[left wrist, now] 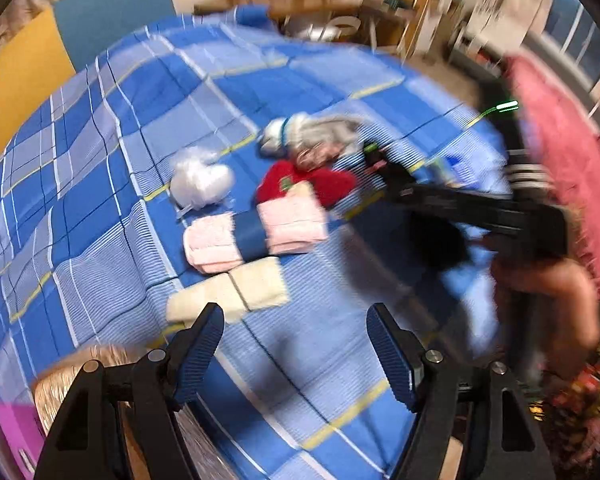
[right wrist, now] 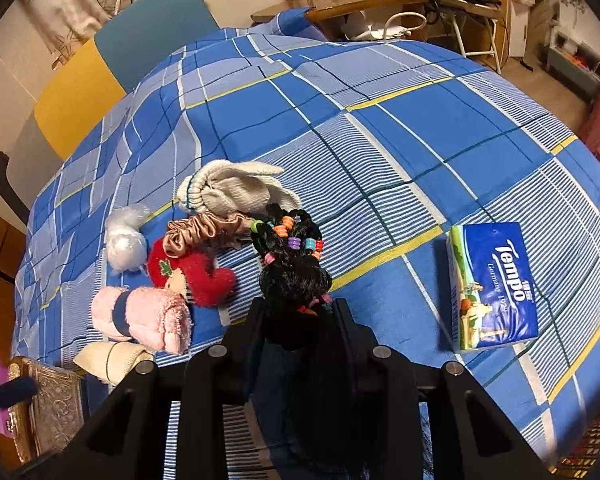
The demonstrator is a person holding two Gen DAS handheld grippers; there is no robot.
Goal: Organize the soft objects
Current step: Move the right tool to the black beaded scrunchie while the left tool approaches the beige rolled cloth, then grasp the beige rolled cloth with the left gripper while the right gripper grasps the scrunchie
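We see matt woven cloth on the bedspread (right wrist: 380, 128), glossy plastic wrap round the tissue pack (right wrist: 492, 284), satin sheen on the scrunchie (right wrist: 204, 232) beside it.

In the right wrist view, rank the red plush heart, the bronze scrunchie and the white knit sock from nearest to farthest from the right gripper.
From the right gripper, shut on the black beaded hair ties:
1. Red plush heart, just left of the fingers.
2. Bronze scrunchie, up-left, beyond the heart.
3. White knit sock, farthest, behind the scrunchie.

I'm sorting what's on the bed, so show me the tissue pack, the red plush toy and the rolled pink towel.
tissue pack (right wrist: 496, 284), right wrist view, on its blue printed top face.
red plush toy (right wrist: 208, 280), right wrist view, on its red body.
rolled pink towel (right wrist: 152, 312), right wrist view, on the roll's side.
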